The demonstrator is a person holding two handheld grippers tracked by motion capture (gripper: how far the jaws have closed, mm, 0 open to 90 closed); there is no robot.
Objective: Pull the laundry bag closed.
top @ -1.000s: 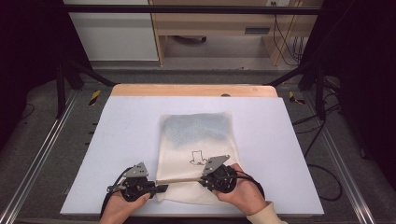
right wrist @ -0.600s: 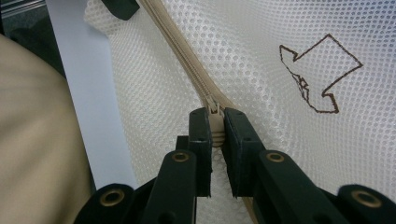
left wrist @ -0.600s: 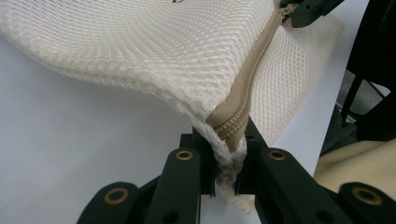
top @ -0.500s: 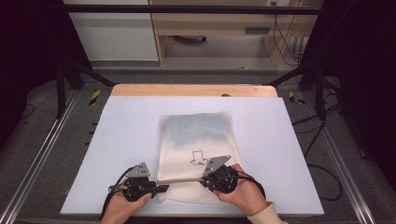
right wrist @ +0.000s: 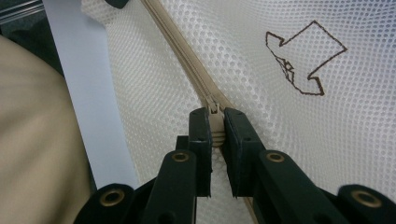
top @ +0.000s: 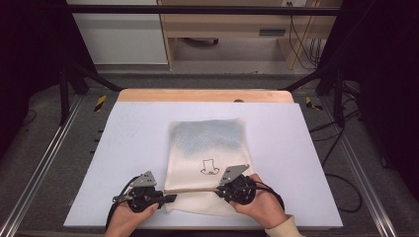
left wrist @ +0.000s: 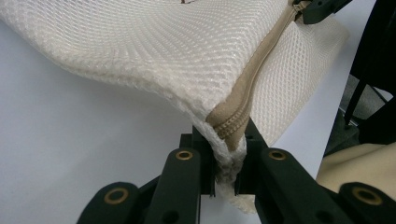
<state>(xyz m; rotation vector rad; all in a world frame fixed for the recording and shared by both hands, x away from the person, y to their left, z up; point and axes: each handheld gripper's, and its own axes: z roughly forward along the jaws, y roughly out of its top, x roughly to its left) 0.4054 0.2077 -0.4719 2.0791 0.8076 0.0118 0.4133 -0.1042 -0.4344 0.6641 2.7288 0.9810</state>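
on white table [top: 123, 148] | left hand-held gripper [top: 165, 197] clamps mesh bag [top: 207, 148] corner | right hand-held gripper [top: 223, 188] pinches zipper pull [right wrist: 214, 122]

the high view looks forward and down from above the person's side of the white table [top: 148, 128], taking in its whole top from some way off. the left gripper view sits very close, just behind its own jaws, facing along the zipper [left wrist: 243, 88] of the mesh bag [left wrist: 154, 42]. the right gripper view is as close, looking down the same zipper [right wrist: 187, 60] from its other end. all three share that bag [top: 207, 148].
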